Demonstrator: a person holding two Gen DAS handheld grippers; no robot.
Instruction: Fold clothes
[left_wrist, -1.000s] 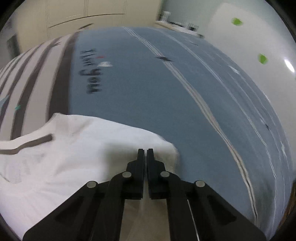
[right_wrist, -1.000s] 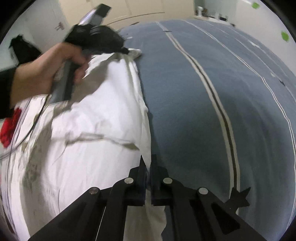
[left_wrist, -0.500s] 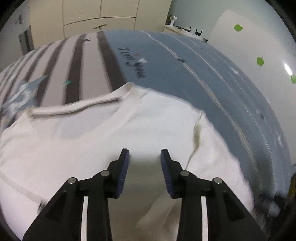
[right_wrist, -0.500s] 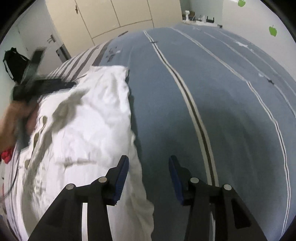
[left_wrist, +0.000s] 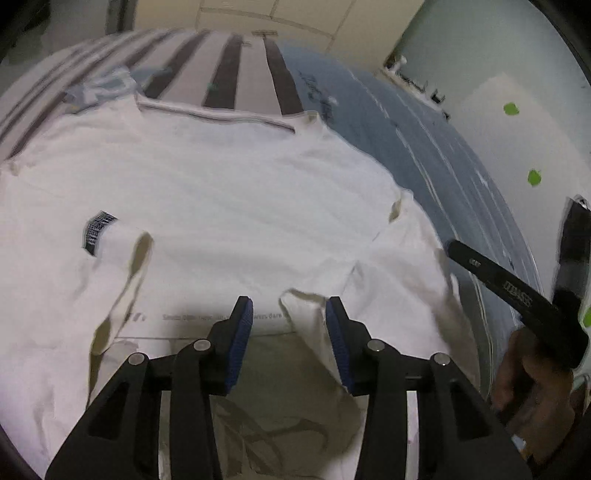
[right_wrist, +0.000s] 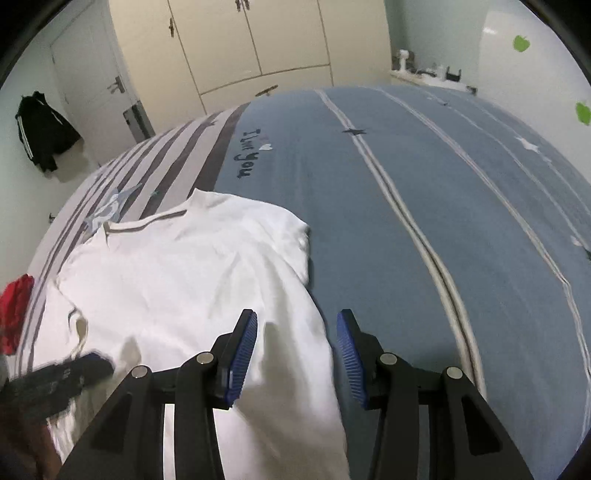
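So you're sitting early in the fold, as far as I can judge. The white T-shirt (left_wrist: 229, 206) is lying spread on the bed (right_wrist: 424, 229), collar (left_wrist: 214, 114) toward the striped end of the cover, body mostly flat, right sleeve (right_wrist: 291, 236) out over the blue part.

Your left gripper (left_wrist: 289, 321) is hovering over the lower part of the shirt. Its jaws have just been opening and are standing apart; a loose flap of fabric is rising between them, but the pads aren't pressing on it. Your right gripper (right_wrist: 296, 343) is hanging over the shirt's right edge, jaws parted too, holding nothing; the edge is lying below the gap, not clamped.

What's looking done: shirt laid out, roughly flattened. One small fold-over is showing near the dark label (left_wrist: 98, 230), and the area near the left gripper is bunching up, so it's not clean yet.

What's remaining, I'd say: sleeves in, sides over, then bottom up to collar. No finished fold is showing.

The red cloth (right_wrist: 14, 310) at the bed's far left is lying untouched.
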